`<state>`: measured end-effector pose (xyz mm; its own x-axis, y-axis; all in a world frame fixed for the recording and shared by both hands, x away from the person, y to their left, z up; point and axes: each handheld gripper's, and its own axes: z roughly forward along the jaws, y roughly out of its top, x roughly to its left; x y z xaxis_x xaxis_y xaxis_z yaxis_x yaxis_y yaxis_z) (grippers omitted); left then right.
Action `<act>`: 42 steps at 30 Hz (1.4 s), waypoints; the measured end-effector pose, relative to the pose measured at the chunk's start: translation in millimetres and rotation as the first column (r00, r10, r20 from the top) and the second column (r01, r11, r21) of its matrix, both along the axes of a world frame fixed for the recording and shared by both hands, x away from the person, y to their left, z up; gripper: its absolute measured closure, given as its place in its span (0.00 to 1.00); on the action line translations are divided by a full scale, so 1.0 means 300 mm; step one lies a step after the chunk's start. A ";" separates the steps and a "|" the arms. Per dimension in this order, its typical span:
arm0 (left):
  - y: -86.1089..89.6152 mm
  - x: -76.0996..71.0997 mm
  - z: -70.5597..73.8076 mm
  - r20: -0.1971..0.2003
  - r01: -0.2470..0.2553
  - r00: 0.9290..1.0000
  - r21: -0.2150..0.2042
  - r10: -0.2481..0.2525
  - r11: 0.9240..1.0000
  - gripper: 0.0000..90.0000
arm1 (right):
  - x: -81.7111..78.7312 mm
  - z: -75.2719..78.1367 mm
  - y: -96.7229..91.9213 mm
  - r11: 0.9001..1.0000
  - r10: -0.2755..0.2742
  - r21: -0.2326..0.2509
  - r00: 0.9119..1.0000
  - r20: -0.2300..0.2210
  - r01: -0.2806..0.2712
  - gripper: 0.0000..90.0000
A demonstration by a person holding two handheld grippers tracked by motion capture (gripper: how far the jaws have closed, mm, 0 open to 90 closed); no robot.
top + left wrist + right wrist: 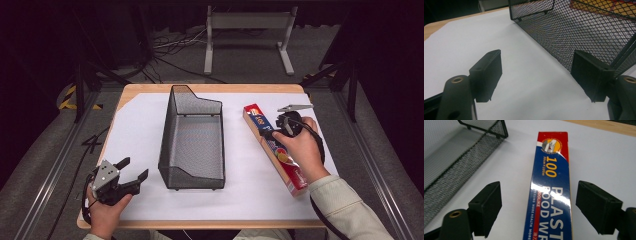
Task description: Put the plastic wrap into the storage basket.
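Observation:
A long blue and red box of plastic food wrap (296,176) lies on the white sheet at the right, running from near to far. My right gripper (274,132) hovers over its middle. In the right gripper view the box (550,195) lies between the two jaws, which stand open with a gap on each side of it, so the right gripper (537,192) holds nothing. My left gripper (134,167) rests open at the front left with nothing between its jaws. In its own view the left gripper (536,62) points past the black mesh basket (574,30).
The black mesh basket (167,135) stands empty in the middle of the table, its long side running away from me, with a low wall near the box (454,170). A white sheet (135,125) covers the wooden tabletop. Cables and a metal stand lie on the floor beyond.

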<state>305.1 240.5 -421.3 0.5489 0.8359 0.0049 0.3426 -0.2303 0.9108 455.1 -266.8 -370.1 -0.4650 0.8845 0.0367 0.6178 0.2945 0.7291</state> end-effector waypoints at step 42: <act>0.003 -0.001 0.004 0.004 -0.001 1.000 -0.007 0.001 1.000 0.29 | 0.025 -0.019 0.052 0.982 -0.173 -0.129 0.920 -0.352 0.135 0.44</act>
